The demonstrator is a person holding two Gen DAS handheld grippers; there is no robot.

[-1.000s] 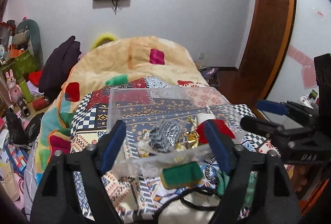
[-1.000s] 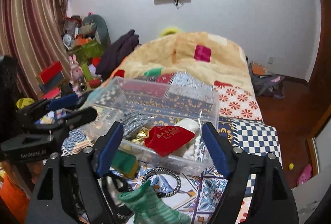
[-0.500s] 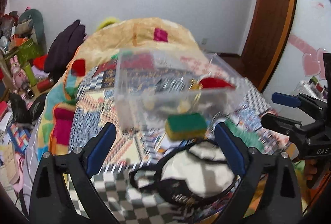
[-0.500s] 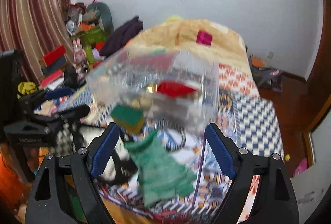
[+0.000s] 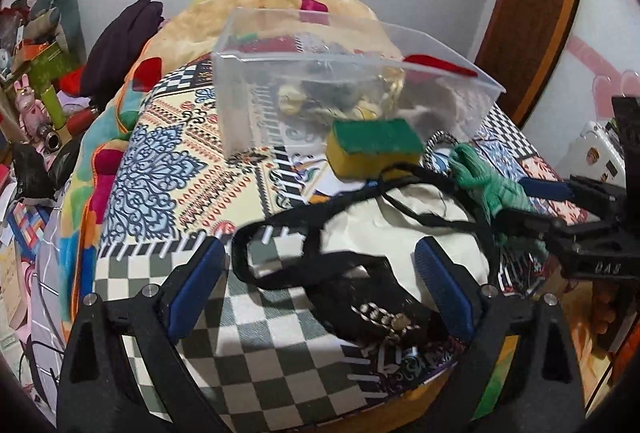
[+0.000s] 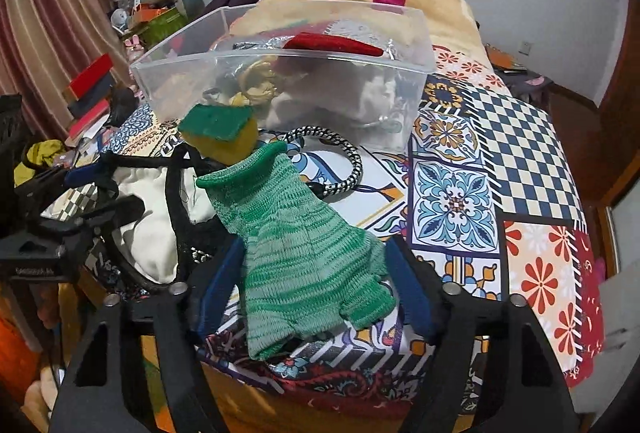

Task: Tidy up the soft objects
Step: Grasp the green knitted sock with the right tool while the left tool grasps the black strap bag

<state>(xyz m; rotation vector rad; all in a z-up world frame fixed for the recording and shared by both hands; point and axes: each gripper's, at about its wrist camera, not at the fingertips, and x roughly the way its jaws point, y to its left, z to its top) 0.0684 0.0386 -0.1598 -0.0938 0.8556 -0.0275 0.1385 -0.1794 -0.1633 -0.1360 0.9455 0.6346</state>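
The right gripper (image 6: pixel 314 289) is closing around the green knitted glove (image 6: pixel 296 245) on the patterned bedspread (image 6: pixel 452 201) (pads not yet pressing); the left gripper (image 5: pixel 320 289) is gaping wide over the cream black-strapped cloth bag (image 5: pixel 404 233), whose straps risk snagging.

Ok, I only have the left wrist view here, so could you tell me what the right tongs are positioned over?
Observer: The right tongs straddle the green glove, which lies flat between the jaws. They have just been closing, but as far as I can see they do not pinch it yet.
Operator: Thank you. Which way does the glove point?
Observer: Its cuff lies toward the clear box, and its fingers lie toward the tongs.
Operator: Is anything lying on top of it?
Observer: Nothing is on it. A striped cord loops on the cover just beside the cuff.
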